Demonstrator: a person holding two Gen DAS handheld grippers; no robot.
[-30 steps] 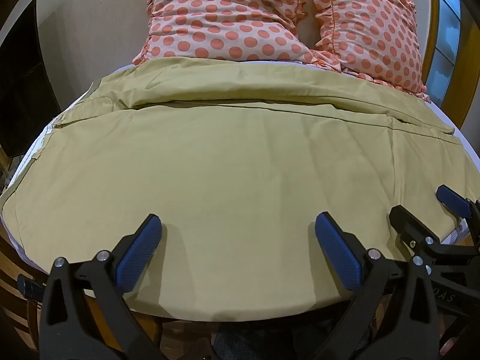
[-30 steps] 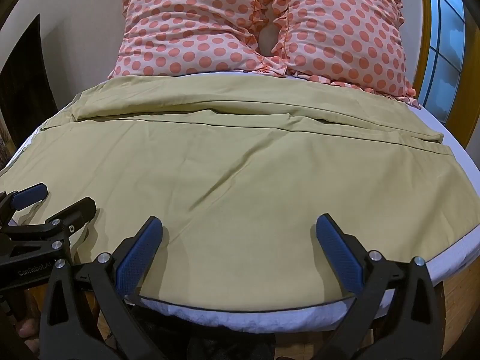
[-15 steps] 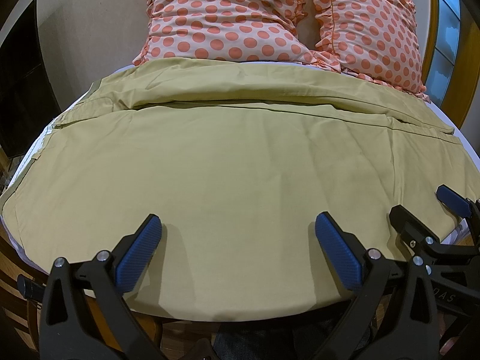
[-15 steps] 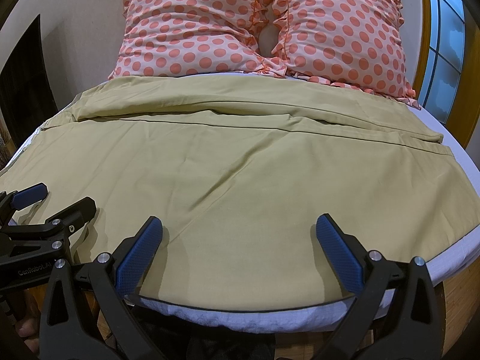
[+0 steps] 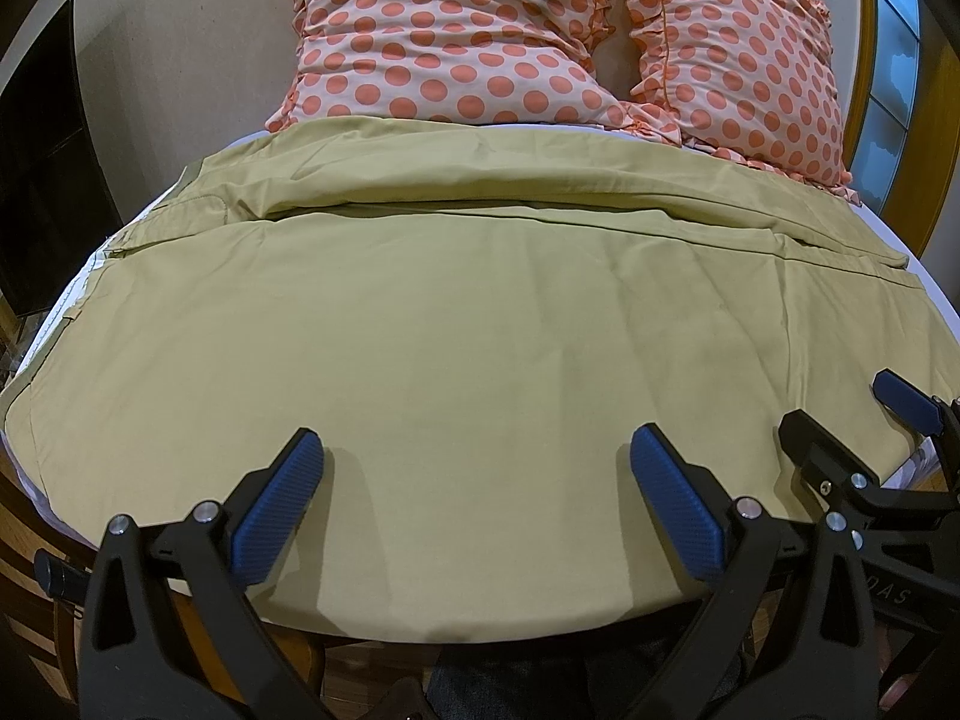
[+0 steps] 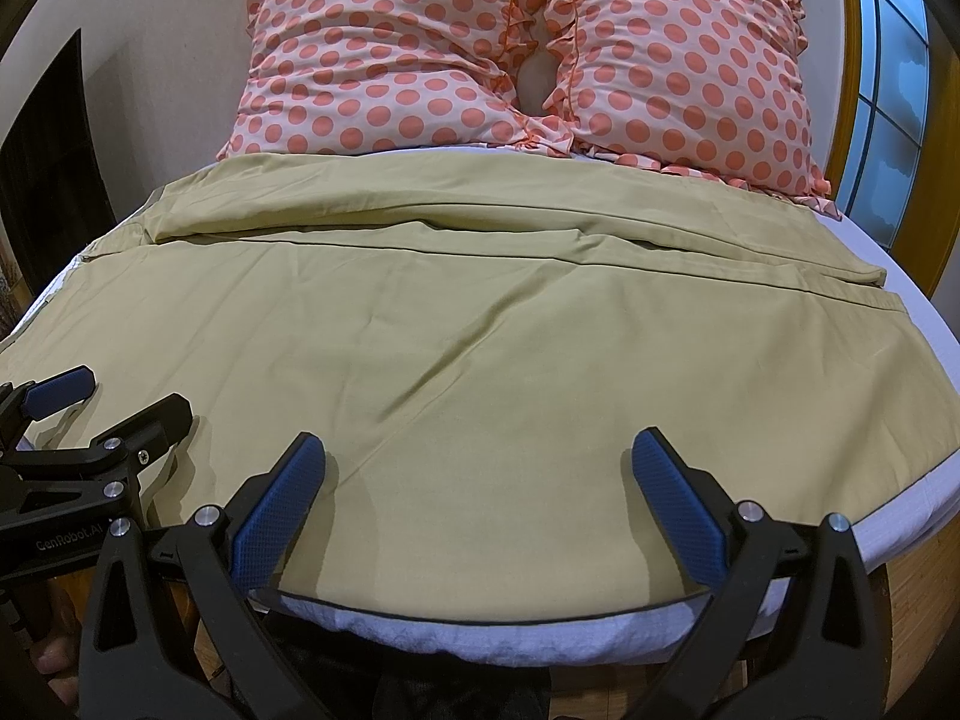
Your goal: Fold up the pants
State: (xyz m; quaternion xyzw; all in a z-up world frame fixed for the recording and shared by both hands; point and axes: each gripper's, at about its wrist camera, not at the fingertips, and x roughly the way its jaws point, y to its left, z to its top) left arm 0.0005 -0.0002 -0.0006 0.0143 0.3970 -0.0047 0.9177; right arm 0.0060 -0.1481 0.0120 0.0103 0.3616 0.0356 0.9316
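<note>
Two claws hover side by side over the near edge of a bed: the left claw (image 5: 477,501) stands with its two blue-padded fingers spread wide and pinching nothing, and the right claw (image 6: 480,504) is spread just as wide, equally empty-handed. Each shows up in the other's wrist view, the right claw (image 5: 852,420) at the far right of the left camera's frame, the left claw (image 6: 114,399) at the far left of the right camera's. Beneath all four fingers lies one pair of khaki pants (image 6: 456,336), spread flat across the bed (image 6: 492,630), its near leg reaching almost to the mattress edge, its far leg lying along the far side with a seam line between the two. The white sheet shows as a strip below the fabric. Two polka-dot pillows (image 6: 522,54), coral on pink with ruffled edges, lean together at the head of the bed, just beyond the pants. One window (image 6: 888,90) with a wooden frame stands at the right.
</note>
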